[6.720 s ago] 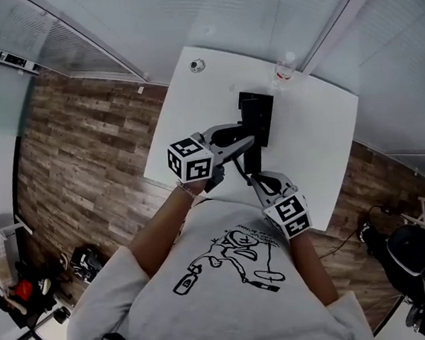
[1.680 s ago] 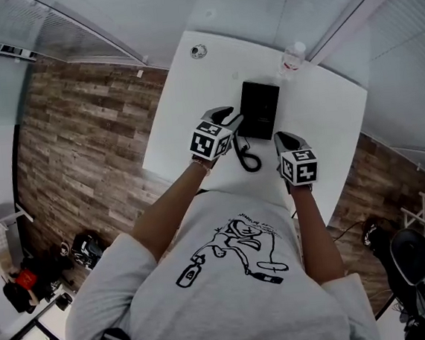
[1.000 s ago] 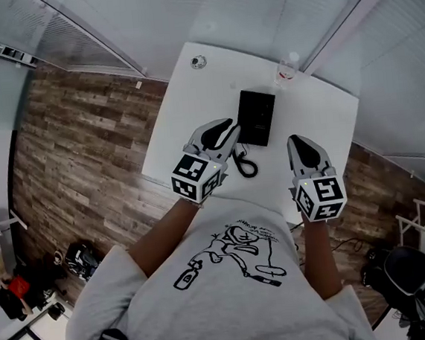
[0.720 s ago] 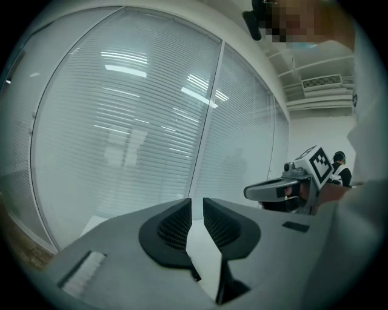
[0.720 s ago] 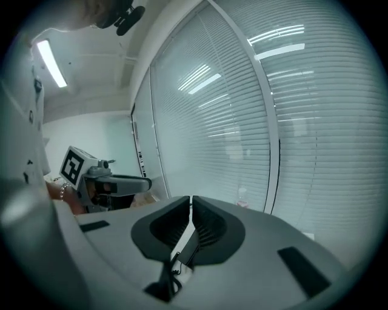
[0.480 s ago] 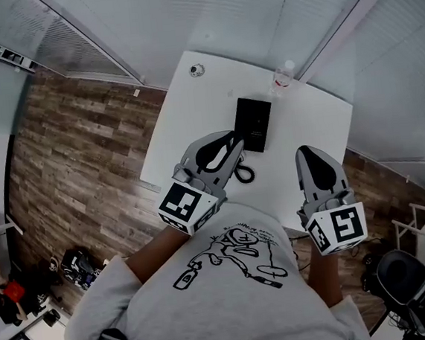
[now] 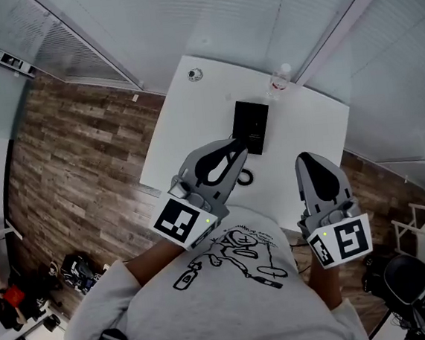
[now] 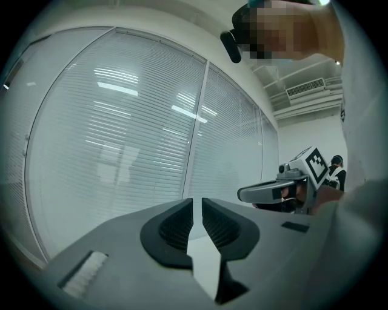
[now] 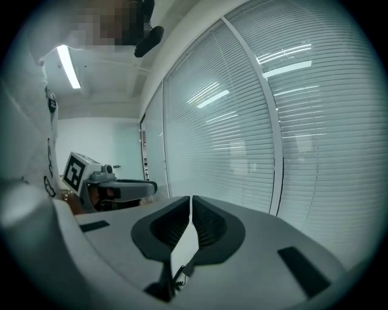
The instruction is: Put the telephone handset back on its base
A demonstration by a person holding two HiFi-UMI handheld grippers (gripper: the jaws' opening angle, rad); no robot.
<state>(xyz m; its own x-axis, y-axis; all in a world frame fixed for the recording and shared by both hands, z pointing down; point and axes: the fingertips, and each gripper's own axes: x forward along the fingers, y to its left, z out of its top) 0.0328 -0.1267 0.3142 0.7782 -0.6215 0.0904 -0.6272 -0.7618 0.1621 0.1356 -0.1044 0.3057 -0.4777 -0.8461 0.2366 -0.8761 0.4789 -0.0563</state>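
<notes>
Handset [image 7: 243, 125] seems seated on its black base [image 7: 260, 131], mid-way across the white table [image 7: 322, 140], with the coiled cord [image 7: 245, 176] trailing toward me. My left gripper [image 7: 234, 151] and right gripper [image 7: 307, 161] hover above, jaws pressed together on nothing. I judge the job done, so I'd steer clear of that cord. A clear bottle [image 7: 279, 79] stands at the far edge, its contents unreadable.

Left tool [image 7: 237, 148], right tool [image 7: 305, 157] (jaws together)

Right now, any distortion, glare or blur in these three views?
Head view: wide-angle bowing, table edges sharp, telephone reads as flat black. Left gripper view: fisheye with dark corners, light streaks reflected on the blinds, left tongs slightly soft. Right gripper view: same fisheye, streaks on blinds, bright ceiling tube.
</notes>
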